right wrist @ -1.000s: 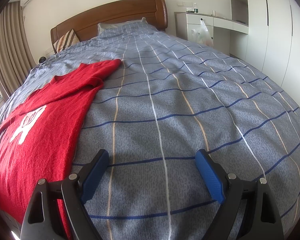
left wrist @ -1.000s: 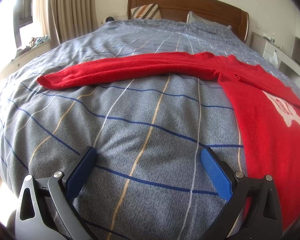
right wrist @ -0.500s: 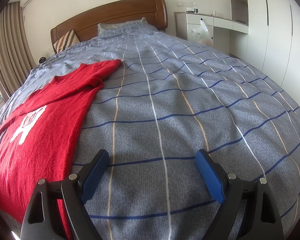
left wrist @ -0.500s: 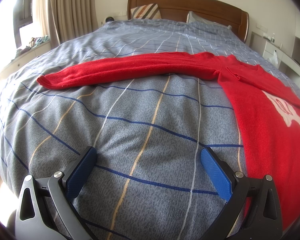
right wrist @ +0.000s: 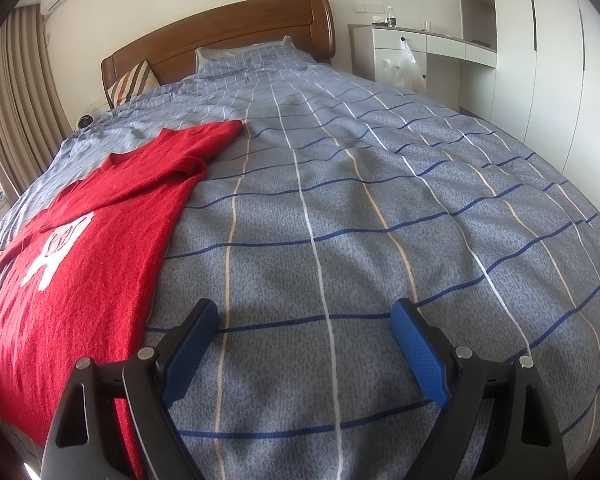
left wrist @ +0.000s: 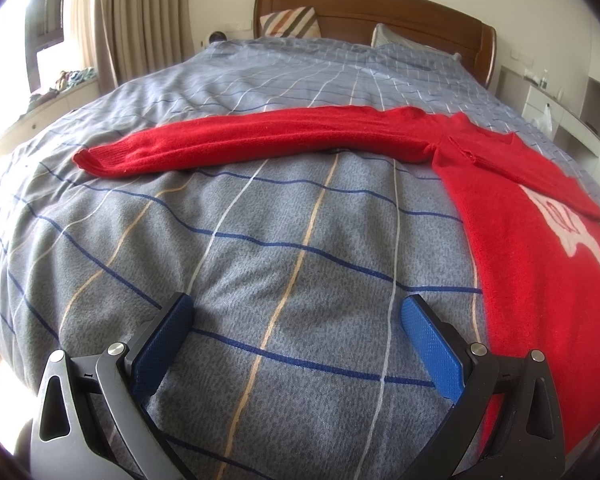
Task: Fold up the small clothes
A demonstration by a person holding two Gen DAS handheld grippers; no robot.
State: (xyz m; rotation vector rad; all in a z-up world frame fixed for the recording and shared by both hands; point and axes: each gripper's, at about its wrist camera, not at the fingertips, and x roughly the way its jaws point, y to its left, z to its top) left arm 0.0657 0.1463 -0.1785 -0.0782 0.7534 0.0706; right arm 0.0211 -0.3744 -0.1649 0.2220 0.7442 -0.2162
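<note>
Nothing has moved: one red sweater, two spread grippers.

The right hand-held gripper points down at the bed, and its blue pads stand wide apart with only the checked cover between them. A red sweater with a white print lies flat on the left side, one sleeve folded across its chest. A wooden headboard and white wardrobe stand behind.
</note>
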